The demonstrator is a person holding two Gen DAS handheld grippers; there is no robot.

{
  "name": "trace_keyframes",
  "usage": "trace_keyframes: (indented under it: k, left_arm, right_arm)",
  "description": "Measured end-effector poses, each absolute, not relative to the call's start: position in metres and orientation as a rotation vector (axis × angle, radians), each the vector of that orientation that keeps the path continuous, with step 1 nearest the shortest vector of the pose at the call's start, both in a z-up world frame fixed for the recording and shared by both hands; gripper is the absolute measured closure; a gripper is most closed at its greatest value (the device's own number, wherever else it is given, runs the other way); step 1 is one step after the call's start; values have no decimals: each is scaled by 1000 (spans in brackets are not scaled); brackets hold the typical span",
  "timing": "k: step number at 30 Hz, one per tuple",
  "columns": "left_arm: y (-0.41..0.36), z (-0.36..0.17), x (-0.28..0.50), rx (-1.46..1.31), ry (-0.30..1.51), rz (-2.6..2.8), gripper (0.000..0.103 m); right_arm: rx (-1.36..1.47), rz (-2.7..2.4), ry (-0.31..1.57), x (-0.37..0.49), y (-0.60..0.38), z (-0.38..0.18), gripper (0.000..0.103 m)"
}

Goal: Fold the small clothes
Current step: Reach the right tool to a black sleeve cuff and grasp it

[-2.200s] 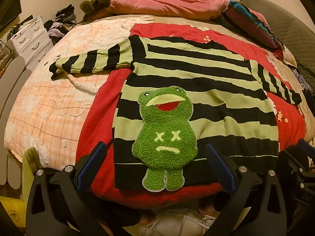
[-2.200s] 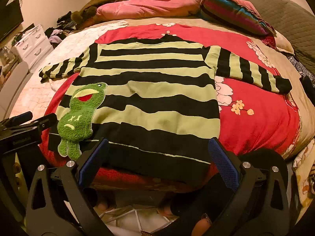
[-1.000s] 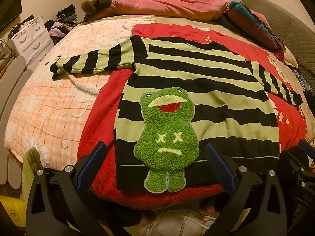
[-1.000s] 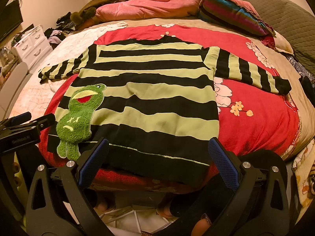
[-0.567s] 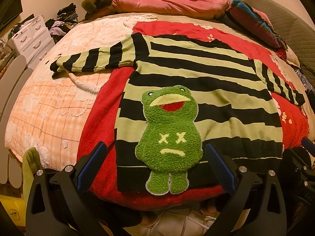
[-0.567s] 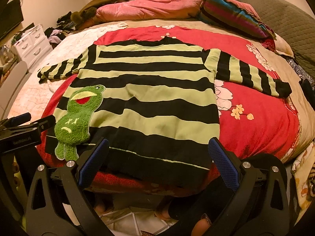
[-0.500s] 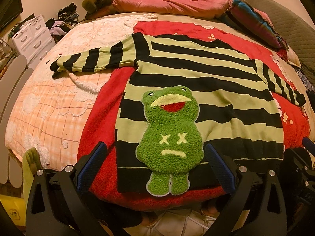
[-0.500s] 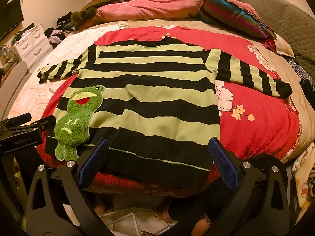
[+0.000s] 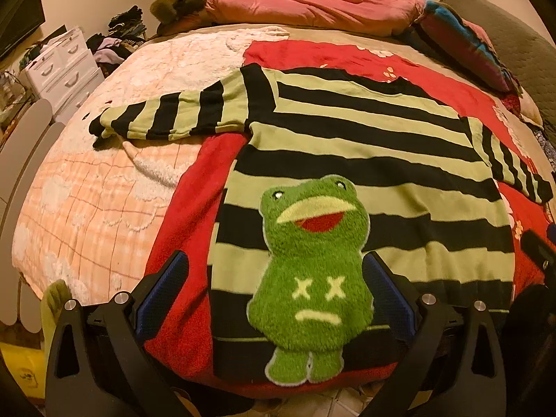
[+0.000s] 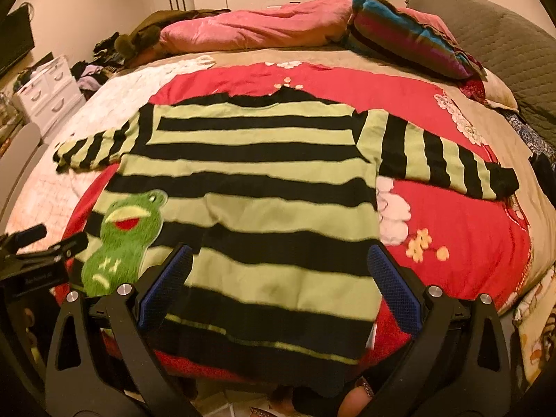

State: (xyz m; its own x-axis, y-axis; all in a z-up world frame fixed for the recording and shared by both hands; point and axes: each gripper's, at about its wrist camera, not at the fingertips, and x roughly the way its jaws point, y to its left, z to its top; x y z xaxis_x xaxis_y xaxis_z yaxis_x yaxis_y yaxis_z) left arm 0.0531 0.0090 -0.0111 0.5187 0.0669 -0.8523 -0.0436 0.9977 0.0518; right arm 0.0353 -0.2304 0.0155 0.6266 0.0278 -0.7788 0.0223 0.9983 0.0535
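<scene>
A red blanket (image 10: pixel 469 229) and a peach quilt (image 9: pixel 87 208) cover the bed. A pink duvet (image 10: pixel 250 31) and striped pillow (image 10: pixel 410 41) lie at its head. White drawers (image 9: pixel 66 66) stand beside it.

We see warm, yellowish indoor light, rather dim, with soft shadows below the bed (image 9: pixel 104 180) edge. Both fisheye views bend strongly near the corners, which are black. The right wrist view is slightly blurred around the sweater (image 10: pixel 264 180) hem.
</scene>
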Motion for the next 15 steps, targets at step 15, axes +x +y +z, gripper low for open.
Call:
trace_keyframes:
  k: [15]
  left_arm:
    - [-18, -9, 126, 10, 998, 67, 4]
  right_arm:
    - [150, -101, 841, 117, -271, 18, 8]
